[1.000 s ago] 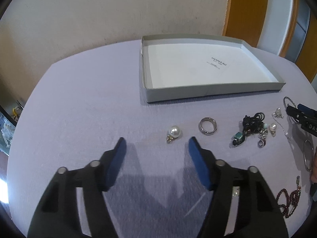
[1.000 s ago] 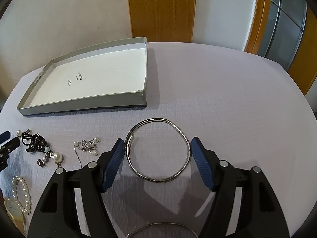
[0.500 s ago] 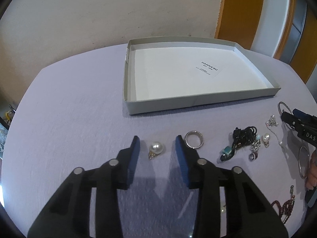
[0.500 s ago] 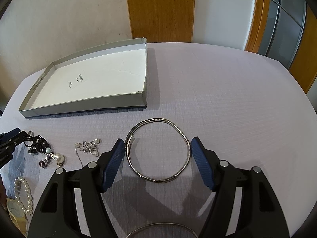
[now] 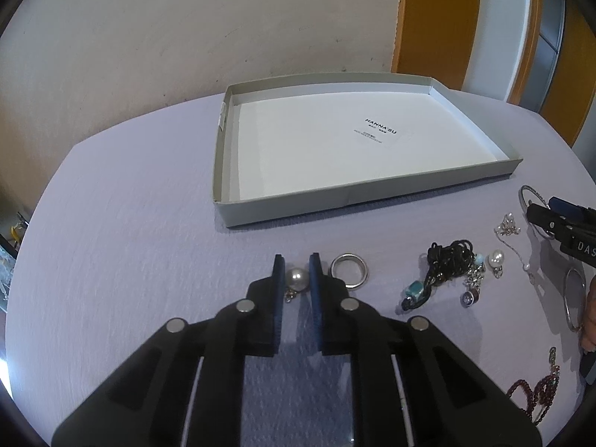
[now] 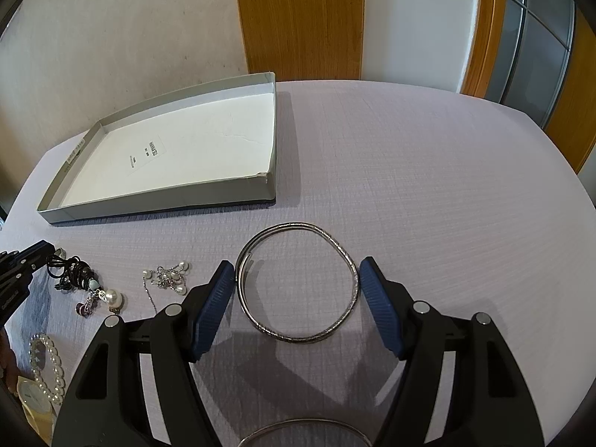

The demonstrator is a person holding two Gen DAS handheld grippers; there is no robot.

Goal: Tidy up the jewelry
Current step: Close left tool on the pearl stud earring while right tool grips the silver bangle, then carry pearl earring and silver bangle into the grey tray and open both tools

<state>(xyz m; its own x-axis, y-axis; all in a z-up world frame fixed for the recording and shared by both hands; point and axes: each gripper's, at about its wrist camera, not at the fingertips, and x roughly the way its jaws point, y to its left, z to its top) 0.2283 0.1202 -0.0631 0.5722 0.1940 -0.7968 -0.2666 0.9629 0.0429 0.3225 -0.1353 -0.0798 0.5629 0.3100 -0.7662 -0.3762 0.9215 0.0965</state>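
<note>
A pearl earring (image 5: 297, 279) lies on the lilac tablecloth, and my left gripper (image 5: 297, 272) is closing on it. Its blue pads touch the pearl on both sides, and the small gold clasp shows just below. A silver ring (image 5: 349, 271) lies right beside the right pad. In the right wrist view my right gripper (image 6: 297, 270) stands open, low over the cloth. Its fingers flank a silver hoop necklace (image 6: 298, 283) without touching it. The empty grey box tray (image 5: 372, 193) with a white floor stands behind, also seen in the right wrist view (image 6: 167, 201).
Right of the ring lie a black cord with charms (image 5: 447, 260), a second pearl earring (image 5: 497, 259), a thin chain (image 6: 164, 279) and dark red beads (image 5: 536, 395). A pearl bracelet (image 6: 44, 365), a watch (image 6: 31, 398) and another hoop (image 6: 301, 424) lie near the front edge.
My left gripper has moved forward to the pearl earring and its jaws have narrowed from wide to touching the pearl. The right gripper has kept still over the hoop.
</note>
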